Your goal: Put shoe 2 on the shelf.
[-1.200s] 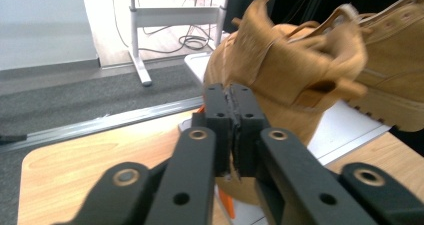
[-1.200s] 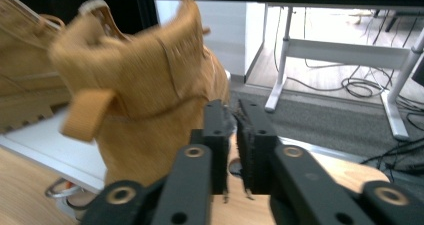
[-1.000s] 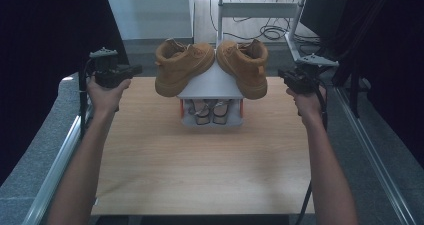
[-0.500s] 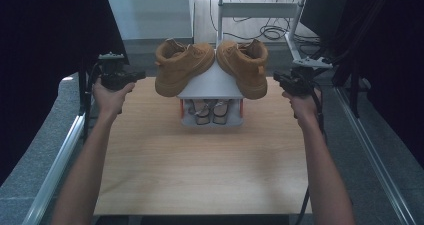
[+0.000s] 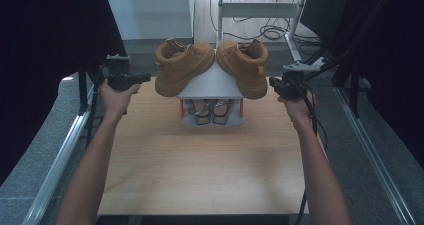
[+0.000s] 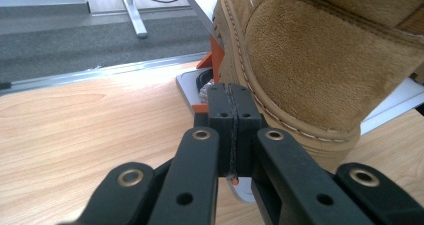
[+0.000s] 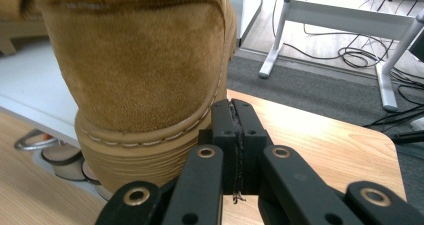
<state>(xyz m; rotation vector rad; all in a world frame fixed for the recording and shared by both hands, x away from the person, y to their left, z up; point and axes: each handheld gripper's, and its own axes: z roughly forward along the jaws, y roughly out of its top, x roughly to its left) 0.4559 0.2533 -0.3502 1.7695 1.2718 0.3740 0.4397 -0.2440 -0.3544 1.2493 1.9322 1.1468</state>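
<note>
Flanking boots, you hold left gripper (image 5: pixel 142 77) and right gripper (image 5: pixel 274 82) mid-frame, jaws pressed together, empty. Left boot (image 5: pixel 179 65) and right boot (image 5: pixel 246 65) perch on rack (image 5: pixel 210 82), upper centre, heels overhanging for side access.

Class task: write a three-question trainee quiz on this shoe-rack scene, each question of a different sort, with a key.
1. True or false: both grippers have their jaws shut with nothing between them.
2. What sits on the rack's lower shelf? A) sandals B) books C) cups
3. Fill in: the two tan boots rest with their toes pointing ____ each other.

Key
1. True: the left gripper and right gripper are shut and empty.
2. A: sandals lie under the white rack.
3. Toward: the left boot and right boot meet toe to toe.
</note>
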